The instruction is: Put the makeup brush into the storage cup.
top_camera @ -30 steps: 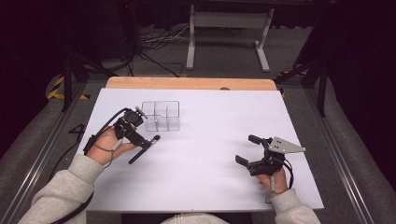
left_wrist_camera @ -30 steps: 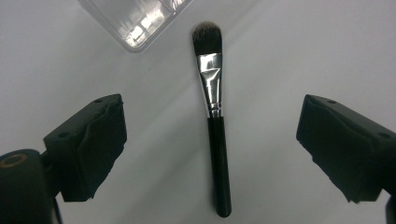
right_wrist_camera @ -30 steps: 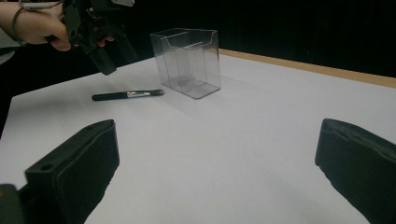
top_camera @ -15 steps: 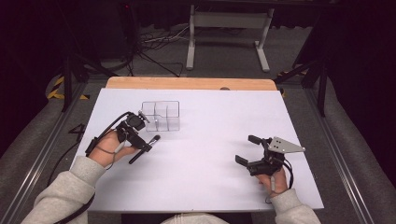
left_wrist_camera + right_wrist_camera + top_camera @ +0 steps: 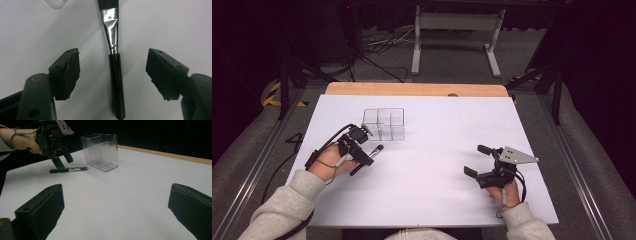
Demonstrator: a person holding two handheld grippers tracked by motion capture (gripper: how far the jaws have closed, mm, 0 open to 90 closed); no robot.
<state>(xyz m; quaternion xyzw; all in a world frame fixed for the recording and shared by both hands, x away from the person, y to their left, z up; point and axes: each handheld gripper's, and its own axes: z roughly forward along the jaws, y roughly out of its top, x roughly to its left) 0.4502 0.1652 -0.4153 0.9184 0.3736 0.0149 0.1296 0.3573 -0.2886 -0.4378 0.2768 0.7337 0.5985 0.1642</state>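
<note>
Lying flat on the white bench [image 5: 432, 190], a makeup brush [image 5: 113, 62] with a black handle and a shiny silver ferrule sits between the spread fingers [image 5: 66, 72] of the left gripper [image 5: 357, 150], touching neither of them. These fingers have just been closing toward the handle, yet a clear gap remains on each side. Just beyond the brush's bristle end stands a clear plastic organizer box [image 5: 383, 123], divided into several compartments; the ones that can be seen through its walls hold nothing. From the right gripper view the box [image 5: 101, 151] stands upright, with the brush [image 5: 68, 170] lying just beside it under the left gripper [image 5: 61, 161]. No label, brand or writing can be read on the box or the brush. The right gripper [image 5: 479, 160] rests well apart from the box and brush, near the opposite side of the bench, its fingers [image 5: 42, 210] spread wide around bare surface.
</note>
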